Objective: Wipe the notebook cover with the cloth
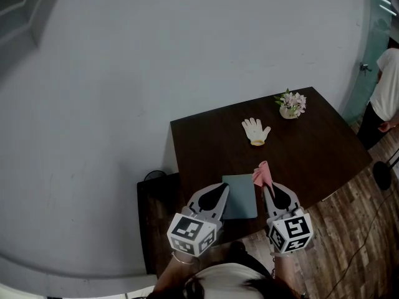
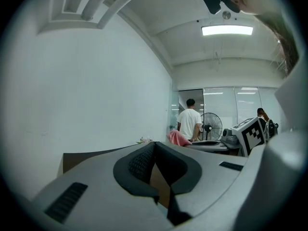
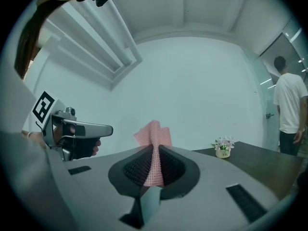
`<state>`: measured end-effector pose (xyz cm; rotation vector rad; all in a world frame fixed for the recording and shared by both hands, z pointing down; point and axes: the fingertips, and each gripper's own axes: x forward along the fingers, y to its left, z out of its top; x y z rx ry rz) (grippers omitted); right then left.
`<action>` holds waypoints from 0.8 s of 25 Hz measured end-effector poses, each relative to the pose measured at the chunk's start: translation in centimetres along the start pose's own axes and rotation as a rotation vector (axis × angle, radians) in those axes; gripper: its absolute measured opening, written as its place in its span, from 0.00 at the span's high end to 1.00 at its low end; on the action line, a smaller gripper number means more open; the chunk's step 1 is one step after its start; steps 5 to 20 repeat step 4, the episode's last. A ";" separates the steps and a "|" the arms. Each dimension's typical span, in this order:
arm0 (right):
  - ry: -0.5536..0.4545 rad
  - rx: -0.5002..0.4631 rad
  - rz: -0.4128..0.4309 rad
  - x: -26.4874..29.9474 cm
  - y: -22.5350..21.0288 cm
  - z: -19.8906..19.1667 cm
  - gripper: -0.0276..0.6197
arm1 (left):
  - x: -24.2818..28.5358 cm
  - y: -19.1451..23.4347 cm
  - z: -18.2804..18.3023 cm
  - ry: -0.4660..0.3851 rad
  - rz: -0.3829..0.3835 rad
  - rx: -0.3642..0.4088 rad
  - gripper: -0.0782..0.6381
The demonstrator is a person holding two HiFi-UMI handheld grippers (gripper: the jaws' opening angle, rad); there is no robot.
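A grey-teal notebook (image 1: 240, 198) lies flat near the front edge of the dark table (image 1: 312, 148). My right gripper (image 1: 267, 190) hovers at the notebook's right edge, shut on a pink cloth (image 1: 262, 174) that sticks up from between its pads. The right gripper view shows the cloth (image 3: 154, 134) pinched in my right gripper (image 3: 153, 166) and fanning out above the tips. My left gripper (image 1: 222, 189) is at the notebook's left edge. In its own view the left gripper (image 2: 154, 166) has its pads together with nothing seen between them.
A white glove (image 1: 255, 131) lies mid-table and a small flower pot (image 1: 291, 104) stands at the far corner. A person in a white shirt (image 1: 387, 86) stands at the right beside glass doors. A wall borders the table's left side.
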<state>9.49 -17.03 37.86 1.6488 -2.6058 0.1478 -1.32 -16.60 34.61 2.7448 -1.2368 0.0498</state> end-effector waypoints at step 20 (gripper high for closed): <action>0.004 0.004 0.002 0.4 -0.4 -0.3 0.91 | 0.4 0.4 -0.2 0.000 0.006 -0.009 0.87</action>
